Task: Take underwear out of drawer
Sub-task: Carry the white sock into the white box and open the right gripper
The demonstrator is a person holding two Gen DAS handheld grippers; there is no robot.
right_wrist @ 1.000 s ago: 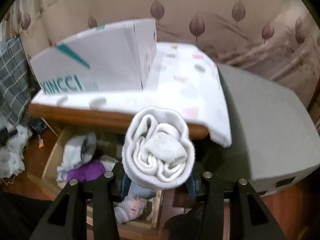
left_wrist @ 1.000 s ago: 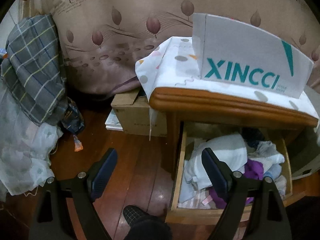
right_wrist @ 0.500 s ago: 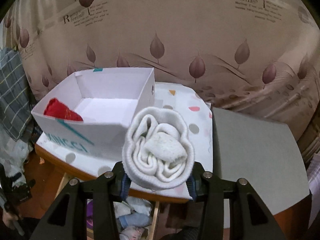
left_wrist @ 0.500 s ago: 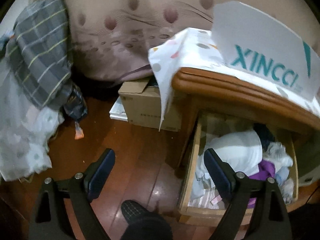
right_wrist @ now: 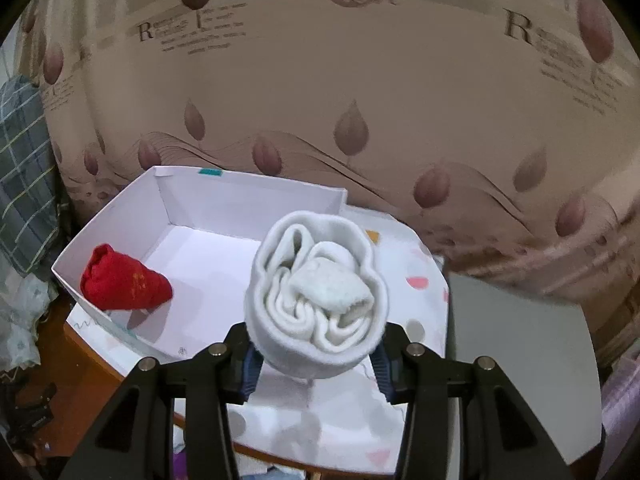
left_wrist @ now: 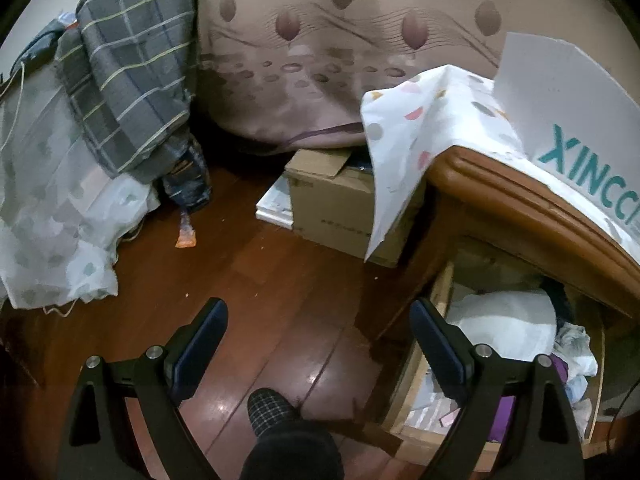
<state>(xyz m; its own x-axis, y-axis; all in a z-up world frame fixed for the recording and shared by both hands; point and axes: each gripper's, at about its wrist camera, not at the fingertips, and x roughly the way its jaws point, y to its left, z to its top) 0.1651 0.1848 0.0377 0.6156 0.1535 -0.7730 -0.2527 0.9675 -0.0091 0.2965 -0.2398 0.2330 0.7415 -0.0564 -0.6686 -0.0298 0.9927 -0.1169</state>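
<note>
My right gripper (right_wrist: 316,360) is shut on a rolled white underwear bundle (right_wrist: 316,288) and holds it in the air above the dotted cloth on the cabinet top, just right of an open white box (right_wrist: 224,208). A red garment (right_wrist: 124,284) lies in the box's left corner. In the left wrist view, my left gripper (left_wrist: 316,308) stands open and empty over the wooden floor, left of the open drawer (left_wrist: 416,364). The drawer holds a white folded garment (left_wrist: 508,328) and several other clothes. The box (left_wrist: 560,92) stands on the cabinet above the drawer.
A cardboard box (left_wrist: 332,200) sits on the floor left of the cabinet, with a plaid cloth (left_wrist: 128,80) over pale fabric further left. A person's dark-socked foot (left_wrist: 276,412) is below the left gripper. A grey flat surface (right_wrist: 520,360) adjoins the cabinet on the right.
My right gripper has risen with the white roll from in front of the drawer to above the cabinet top, so the box's inside shows. My left gripper has drifted left and tilted, with its jaws slightly wider.
</note>
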